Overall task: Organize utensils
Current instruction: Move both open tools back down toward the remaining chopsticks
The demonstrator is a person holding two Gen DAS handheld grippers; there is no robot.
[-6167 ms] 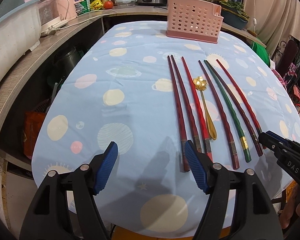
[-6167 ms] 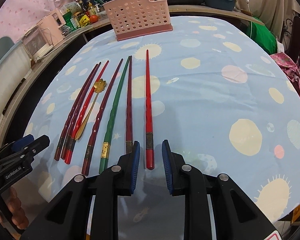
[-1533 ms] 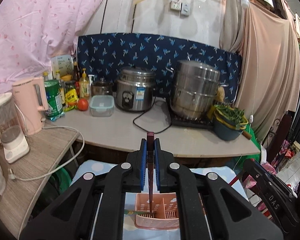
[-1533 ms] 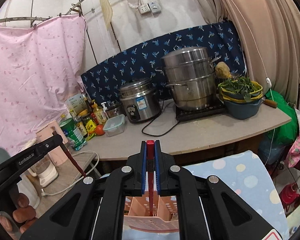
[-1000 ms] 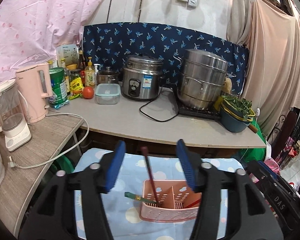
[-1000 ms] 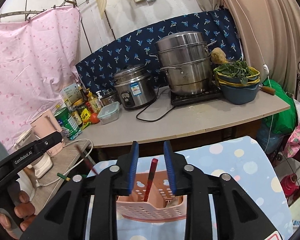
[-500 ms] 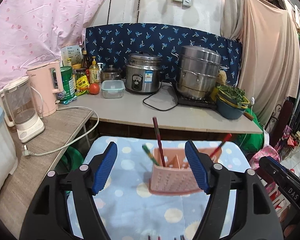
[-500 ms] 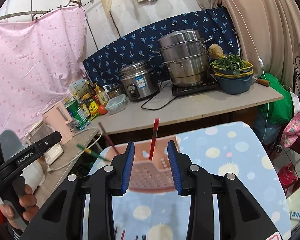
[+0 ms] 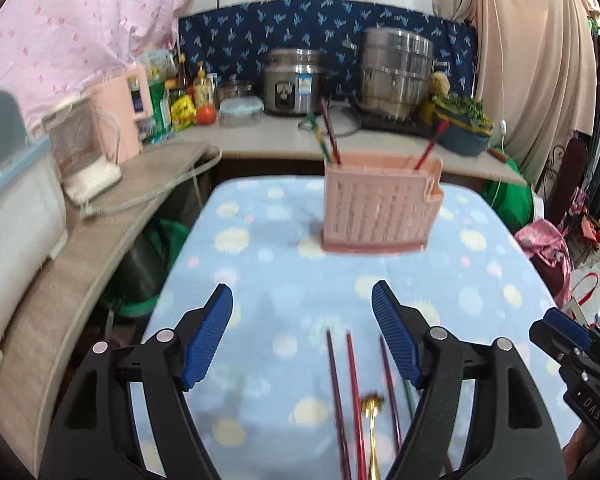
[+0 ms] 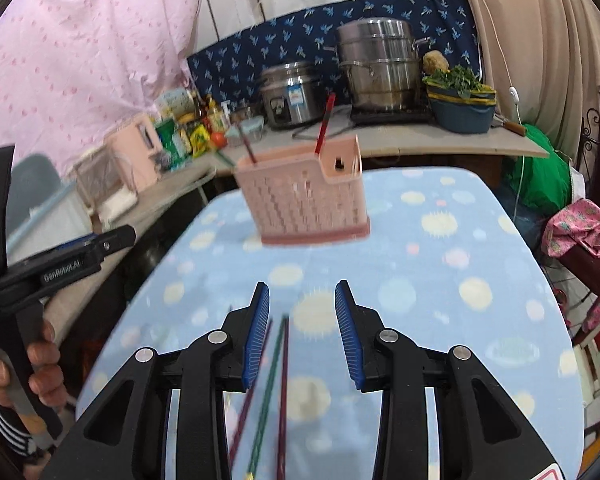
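Note:
A pink perforated utensil basket (image 9: 380,208) stands at the far end of the blue spotted tablecloth (image 9: 260,264); it also shows in the right wrist view (image 10: 306,196). A dark red chopstick (image 9: 329,133) and a green one (image 9: 320,138) lean out of its left side, and a bright red chopstick (image 9: 431,146) out of its right. Several chopsticks (image 9: 350,392) and a gold spoon (image 9: 372,432) lie near the front. My left gripper (image 9: 302,332) is open and empty above them. My right gripper (image 10: 302,328) is open and empty over the loose chopsticks (image 10: 278,380).
A counter behind the table holds a rice cooker (image 9: 296,82), a steel steamer pot (image 9: 396,72), a bowl of greens (image 9: 462,124), bottles and a pink kettle (image 9: 122,116). A side shelf with a blender (image 9: 84,152) runs along the left.
Both grippers opened and let their chopsticks drop into the basket, then drew back and tilted down toward the table. The loose utensils came back into view.

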